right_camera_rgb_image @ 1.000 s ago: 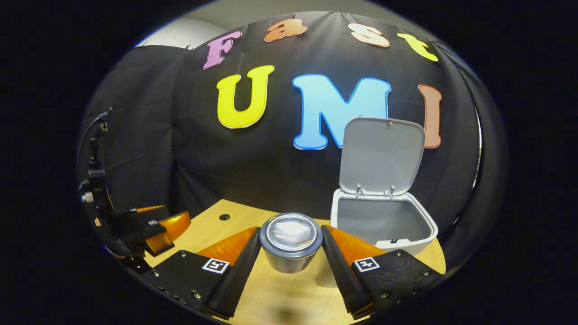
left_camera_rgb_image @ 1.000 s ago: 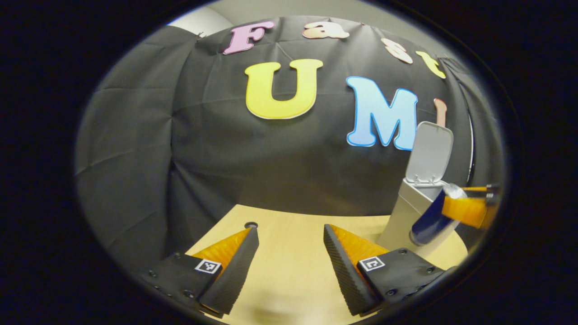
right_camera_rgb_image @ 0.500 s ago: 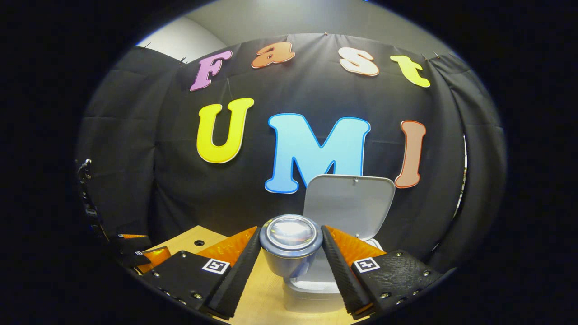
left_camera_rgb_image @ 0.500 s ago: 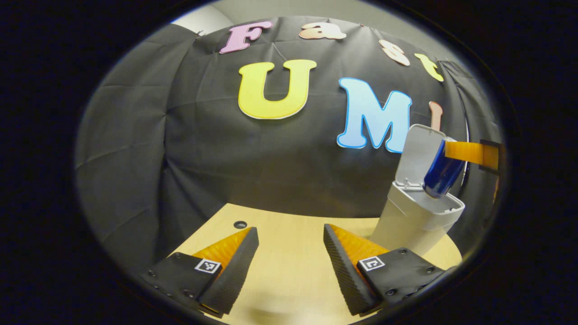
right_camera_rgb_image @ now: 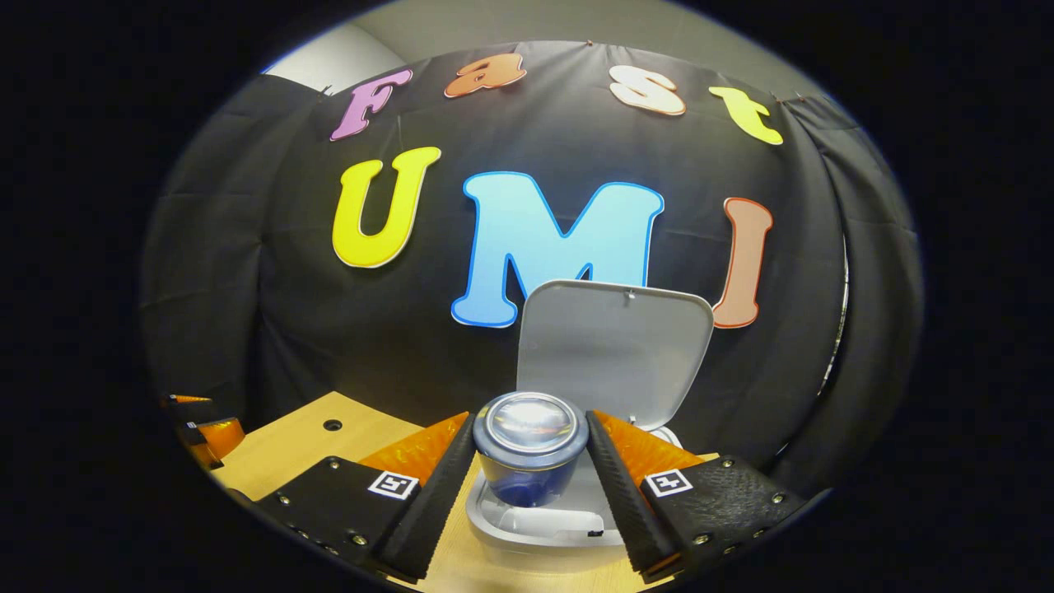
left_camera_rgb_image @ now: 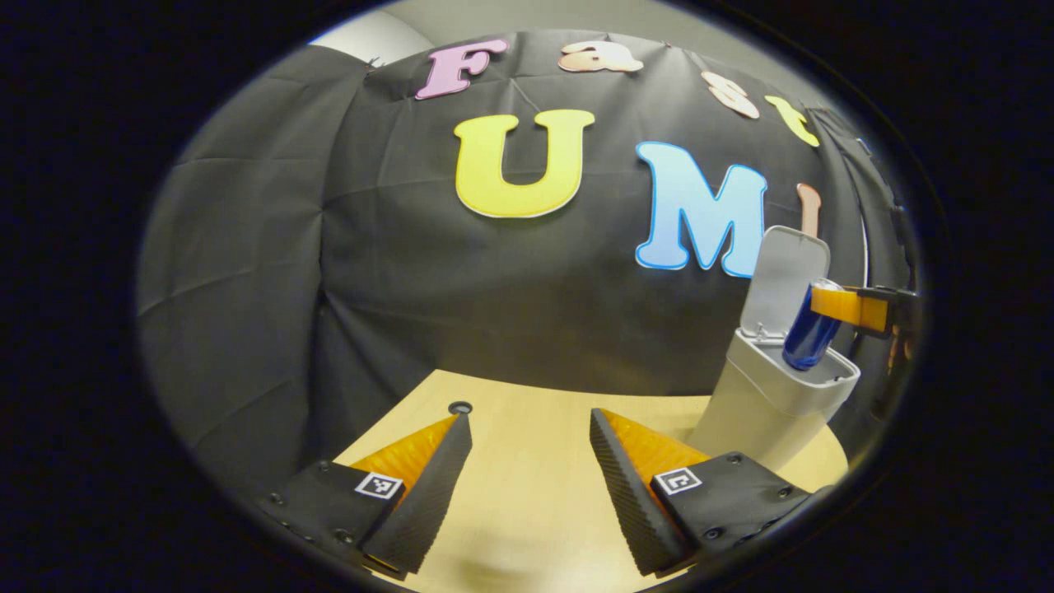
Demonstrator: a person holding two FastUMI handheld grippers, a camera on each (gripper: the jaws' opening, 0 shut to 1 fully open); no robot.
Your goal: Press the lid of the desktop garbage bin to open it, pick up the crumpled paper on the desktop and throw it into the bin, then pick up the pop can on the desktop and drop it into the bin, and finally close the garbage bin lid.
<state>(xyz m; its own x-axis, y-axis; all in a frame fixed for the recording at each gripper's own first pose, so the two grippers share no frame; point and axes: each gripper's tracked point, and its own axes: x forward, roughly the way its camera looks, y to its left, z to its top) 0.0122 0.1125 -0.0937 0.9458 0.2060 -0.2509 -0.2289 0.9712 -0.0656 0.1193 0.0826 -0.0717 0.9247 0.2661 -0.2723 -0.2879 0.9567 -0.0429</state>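
In the left gripper view, the left gripper point(left_camera_rgb_image: 529, 461) hangs over the pale wooden desk point(left_camera_rgb_image: 527, 428), fingers spread wide with nothing between them. Farther right, the right gripper point(right_camera_rgb_image: 529, 478) has both fingers clamped on the blue metal pop can point(right_camera_rgb_image: 529, 445), tilted above the grey plastic desktop bin point(left_camera_rgb_image: 770, 399), whose hinged grey lid point(right_camera_rgb_image: 613, 350) stands upright.

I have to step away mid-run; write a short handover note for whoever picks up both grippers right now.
Right gripper: shut on the pop can, held over the open mouth of the bin.
Left gripper: open, holding nothing, above the table.
Lid: standing up, open.
Crumpled paper: not on the visible desktop; presumably already in the bin.
Left: release the can into the bin, then close the lid.
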